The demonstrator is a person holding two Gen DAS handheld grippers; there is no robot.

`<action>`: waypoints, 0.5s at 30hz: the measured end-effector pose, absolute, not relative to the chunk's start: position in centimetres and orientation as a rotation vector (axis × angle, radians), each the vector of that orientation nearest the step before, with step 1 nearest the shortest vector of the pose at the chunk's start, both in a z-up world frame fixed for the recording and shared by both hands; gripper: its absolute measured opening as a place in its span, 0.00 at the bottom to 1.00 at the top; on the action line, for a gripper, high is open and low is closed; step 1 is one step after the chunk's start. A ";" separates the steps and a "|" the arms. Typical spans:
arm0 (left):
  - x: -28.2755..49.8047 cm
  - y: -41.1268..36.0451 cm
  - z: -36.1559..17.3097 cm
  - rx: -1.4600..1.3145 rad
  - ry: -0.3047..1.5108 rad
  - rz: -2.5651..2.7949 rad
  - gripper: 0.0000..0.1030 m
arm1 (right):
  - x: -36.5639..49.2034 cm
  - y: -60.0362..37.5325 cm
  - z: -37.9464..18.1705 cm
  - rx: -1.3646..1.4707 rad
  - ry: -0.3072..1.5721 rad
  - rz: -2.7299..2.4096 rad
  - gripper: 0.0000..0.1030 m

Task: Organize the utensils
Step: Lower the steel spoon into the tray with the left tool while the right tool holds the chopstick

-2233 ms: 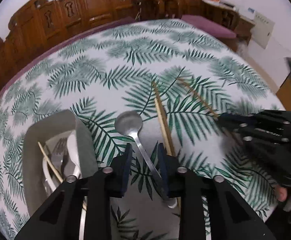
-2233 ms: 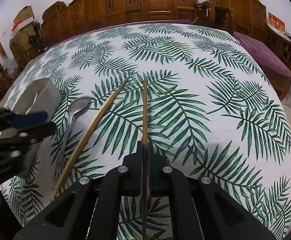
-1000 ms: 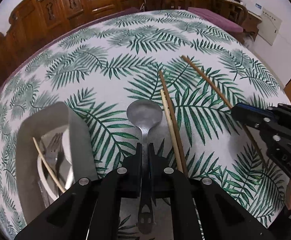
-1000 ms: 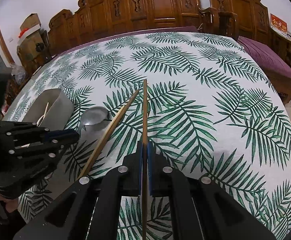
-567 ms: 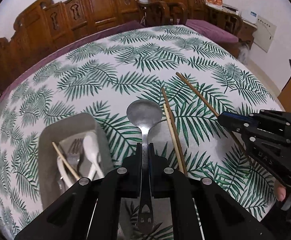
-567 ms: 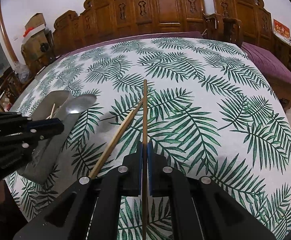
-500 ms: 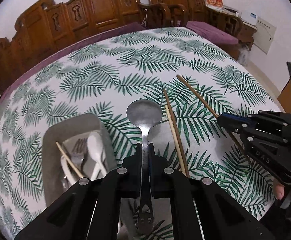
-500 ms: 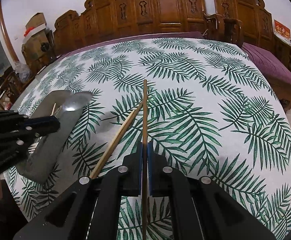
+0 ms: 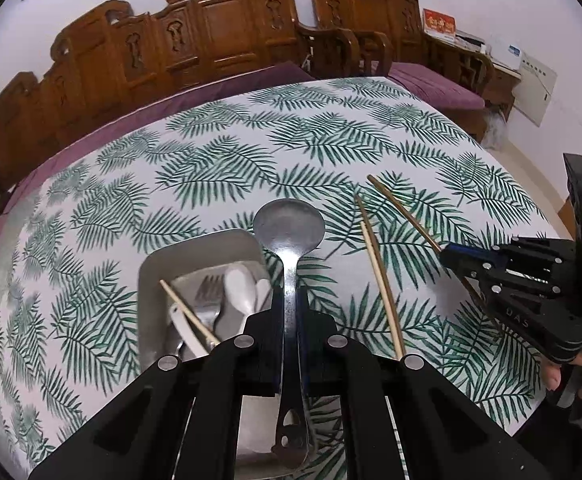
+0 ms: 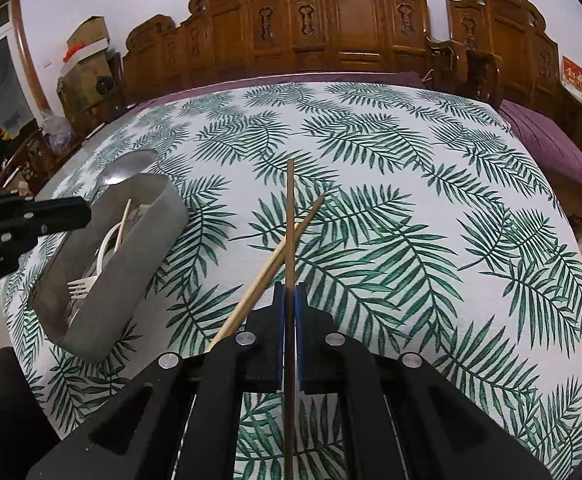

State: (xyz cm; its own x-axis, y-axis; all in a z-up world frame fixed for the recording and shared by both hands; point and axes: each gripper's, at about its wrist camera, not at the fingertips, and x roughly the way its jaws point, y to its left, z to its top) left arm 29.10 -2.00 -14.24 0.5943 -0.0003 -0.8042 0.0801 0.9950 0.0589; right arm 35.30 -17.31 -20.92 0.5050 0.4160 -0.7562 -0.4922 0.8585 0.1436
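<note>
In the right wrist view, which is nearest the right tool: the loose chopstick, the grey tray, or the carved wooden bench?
1. Loose chopstick: lying on the tablecloth just left of the right tool.
2. Grey tray: farther left, utensils inside.
3. Carved wooden bench: beyond the table's far edge.

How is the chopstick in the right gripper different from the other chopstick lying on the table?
The darker chopstick is pinched in the shut right gripper and lifted off the table; the paler chopstick lies loose on the leaf-print cloth, held by nothing. The held one points straight out along the fingers; the loose one slants across beneath it. Both are thin, plain wooden sticks, and neither is in the grey tray.
</note>
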 end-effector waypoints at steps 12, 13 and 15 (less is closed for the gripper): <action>28.8 2.1 -15.4 0.046 0.953 0.012 0.05 | 34.6 -16.1 -20.7 -0.120 0.878 0.580 0.06; 28.8 2.3 -15.7 0.045 0.959 0.016 0.05 | 34.5 -16.1 -20.7 -0.121 0.878 0.581 0.06; 28.9 2.9 -16.4 0.044 0.972 0.026 0.05 | 34.5 -16.1 -20.8 -0.123 0.879 0.582 0.06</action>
State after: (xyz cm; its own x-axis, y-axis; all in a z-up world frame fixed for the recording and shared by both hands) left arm 28.90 2.89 -16.45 0.5635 0.0421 -0.8251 -0.0023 0.9988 0.0494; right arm 34.54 -16.06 -20.76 0.4947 0.4294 -0.7556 -0.5278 0.8392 0.1314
